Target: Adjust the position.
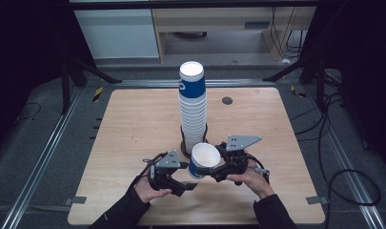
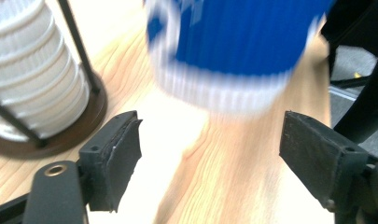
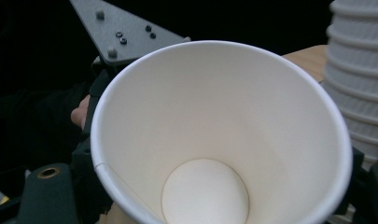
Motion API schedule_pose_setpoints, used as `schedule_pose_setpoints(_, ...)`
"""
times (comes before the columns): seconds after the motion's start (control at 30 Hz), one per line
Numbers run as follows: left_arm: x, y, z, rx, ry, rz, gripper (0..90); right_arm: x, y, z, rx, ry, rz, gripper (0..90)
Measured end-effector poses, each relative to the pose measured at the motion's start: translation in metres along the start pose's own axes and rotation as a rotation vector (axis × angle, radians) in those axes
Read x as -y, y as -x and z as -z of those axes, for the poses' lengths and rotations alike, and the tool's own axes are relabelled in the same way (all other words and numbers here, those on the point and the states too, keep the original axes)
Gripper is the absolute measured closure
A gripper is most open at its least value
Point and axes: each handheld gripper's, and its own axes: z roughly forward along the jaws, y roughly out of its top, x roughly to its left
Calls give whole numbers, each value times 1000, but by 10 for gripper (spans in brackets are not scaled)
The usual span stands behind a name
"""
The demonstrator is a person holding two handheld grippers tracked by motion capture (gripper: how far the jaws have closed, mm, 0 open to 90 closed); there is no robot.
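Cup (image 1: 203, 160) is sitting in my right gripper (image 1: 218, 171) fingers at 6 o'clock of the stack (image 1: 192, 107); left gripper (image 1: 181, 179) fingers are gaping wide w/ nothing. Handover step, I'm guessing; next needs left closing on cup.

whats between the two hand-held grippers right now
A single paper cup, blue outside and white inside, in the high view. It sits at the right hand-held gripper; the left hand-held gripper stands open.

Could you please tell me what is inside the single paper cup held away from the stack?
The cup is empty: bare white walls and a clean round bottom. Its lower outside wall is hidden there.
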Motion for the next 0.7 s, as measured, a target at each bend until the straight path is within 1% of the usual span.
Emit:
schedule_pose_setpoints(0.1,3,-4,2,-16,-5,15,192,-2,2,7,44,3,7,202)
schedule_pose_setpoints(0.2,5,-7,7,-41,4,30,190,-4,4,14,93,1,10,202)
schedule_pose_setpoints(0.23,6,-9,10,-51,7,34,190,-4,5,16,106,0,11,201)
schedule_pose_setpoints(0.27,6,-9,10,-51,7,34,190,-4,5,16,106,0,11,201)
schedule_pose_setpoints(0.3,7,-11,14,-63,16,43,190,-4,5,18,122,-2,12,201)
schedule_pose_setpoints(0.33,8,-13,17,-72,22,51,188,-5,7,20,148,-8,14,201)
schedule_pose_setpoints(0.37,9,-16,21,-91,26,61,188,-5,9,23,182,-12,12,200)
schedule_pose_setpoints(0.57,13,-26,34,-148,41,96,181,-3,16,31,271,-29,-5,199)
schedule_pose_setpoints(0.6,13,-28,35,-150,40,102,177,-3,17,33,290,-33,-5,199)
schedule_pose_setpoints(0.67,14,-32,39,-167,41,116,171,-3,19,35,310,-36,-10,199)
schedule_pose_setpoints(0.7,15,-33,41,-170,39,121,170,-3,20,36,330,-42,-11,198)
